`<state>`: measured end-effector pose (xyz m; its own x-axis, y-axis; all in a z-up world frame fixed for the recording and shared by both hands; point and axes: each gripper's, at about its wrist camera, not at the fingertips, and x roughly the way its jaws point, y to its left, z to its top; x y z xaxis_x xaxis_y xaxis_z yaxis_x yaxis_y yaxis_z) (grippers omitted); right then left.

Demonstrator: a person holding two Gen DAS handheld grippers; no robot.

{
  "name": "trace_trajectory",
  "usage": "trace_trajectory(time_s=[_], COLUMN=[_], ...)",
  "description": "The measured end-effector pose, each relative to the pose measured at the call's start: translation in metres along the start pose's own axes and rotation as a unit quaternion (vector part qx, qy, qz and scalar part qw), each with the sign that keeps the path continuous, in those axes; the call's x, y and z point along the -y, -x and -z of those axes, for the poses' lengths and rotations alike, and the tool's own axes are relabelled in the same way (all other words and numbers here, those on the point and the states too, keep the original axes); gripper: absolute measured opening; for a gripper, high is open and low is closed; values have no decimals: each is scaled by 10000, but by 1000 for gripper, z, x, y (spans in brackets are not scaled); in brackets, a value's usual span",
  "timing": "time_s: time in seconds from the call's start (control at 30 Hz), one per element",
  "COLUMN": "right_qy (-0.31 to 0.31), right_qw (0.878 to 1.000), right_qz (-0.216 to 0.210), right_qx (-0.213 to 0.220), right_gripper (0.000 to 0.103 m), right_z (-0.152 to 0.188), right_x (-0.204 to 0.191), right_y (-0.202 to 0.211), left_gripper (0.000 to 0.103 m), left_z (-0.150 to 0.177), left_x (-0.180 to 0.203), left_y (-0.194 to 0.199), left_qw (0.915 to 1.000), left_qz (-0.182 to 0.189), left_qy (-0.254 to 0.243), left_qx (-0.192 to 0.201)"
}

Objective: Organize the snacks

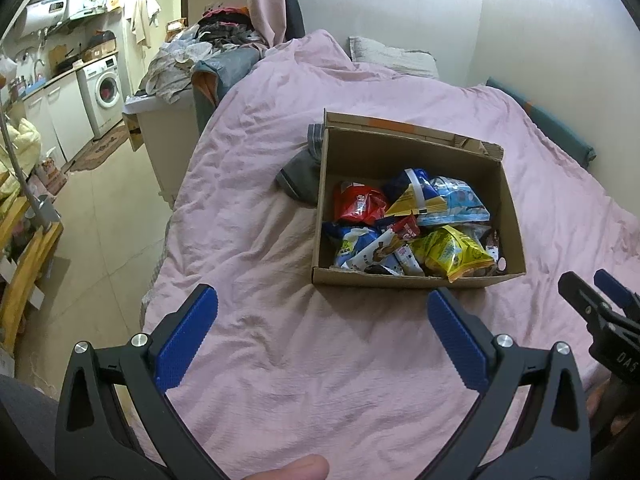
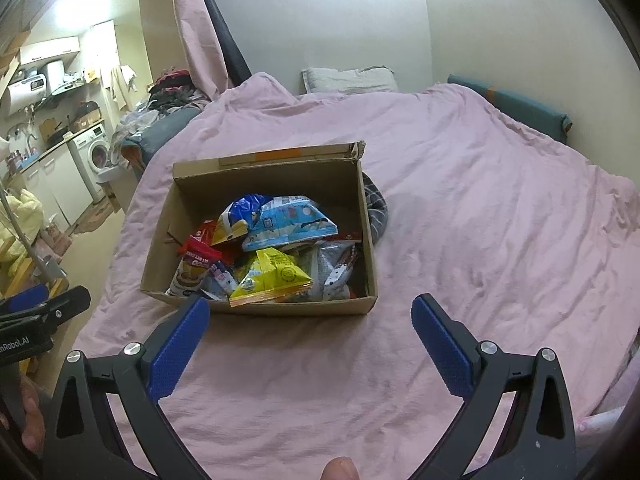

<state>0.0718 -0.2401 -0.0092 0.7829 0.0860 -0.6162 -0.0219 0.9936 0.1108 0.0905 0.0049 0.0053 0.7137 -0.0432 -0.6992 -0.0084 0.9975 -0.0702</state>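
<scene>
An open cardboard box point(image 1: 508, 200) point(image 2: 160, 256) sits on a bed with a pink cover point(image 1: 280, 352) point(image 2: 480, 240). Inside lie several snack packs: a yellow bag point(image 1: 452, 254) point(image 2: 270, 276), a light blue bag point(image 1: 456, 200) point(image 2: 288, 224), a red pack point(image 1: 358, 202) point(image 2: 198, 248) and white-and-blue ones point(image 1: 352, 244). My left gripper point(image 1: 322, 300) hangs open just short of the box's near wall, holding nothing. My right gripper point(image 2: 310, 306) is open too, in front of the box's near right corner. Each gripper shows at the edge of the other's view.
A grey garment point(image 1: 300, 176) point(image 2: 378, 208) lies against the box's far side. A pillow point(image 1: 392, 56) point(image 2: 348, 80) and a teal cushion point(image 1: 544, 124) point(image 2: 516, 108) line the walls. Left of the bed: a clothes pile point(image 1: 192, 60), a washing machine point(image 1: 104, 88), floor point(image 1: 100, 220).
</scene>
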Motion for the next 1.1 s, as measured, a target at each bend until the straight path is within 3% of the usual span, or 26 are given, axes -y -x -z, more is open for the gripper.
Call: trace_trajectory(time_s=[1.1], right_qy=[13], right_qw=[10000], right_qz=[-23], right_qx=[-78], right_gripper=[103], right_z=[0], right_x=[0], right_y=[-4], left_gripper=[103], left_z=[2], left_x=[-2], left_y=[-3], left_qw=[9999], left_qz=[39], left_qy=[76], left_qx=[-74])
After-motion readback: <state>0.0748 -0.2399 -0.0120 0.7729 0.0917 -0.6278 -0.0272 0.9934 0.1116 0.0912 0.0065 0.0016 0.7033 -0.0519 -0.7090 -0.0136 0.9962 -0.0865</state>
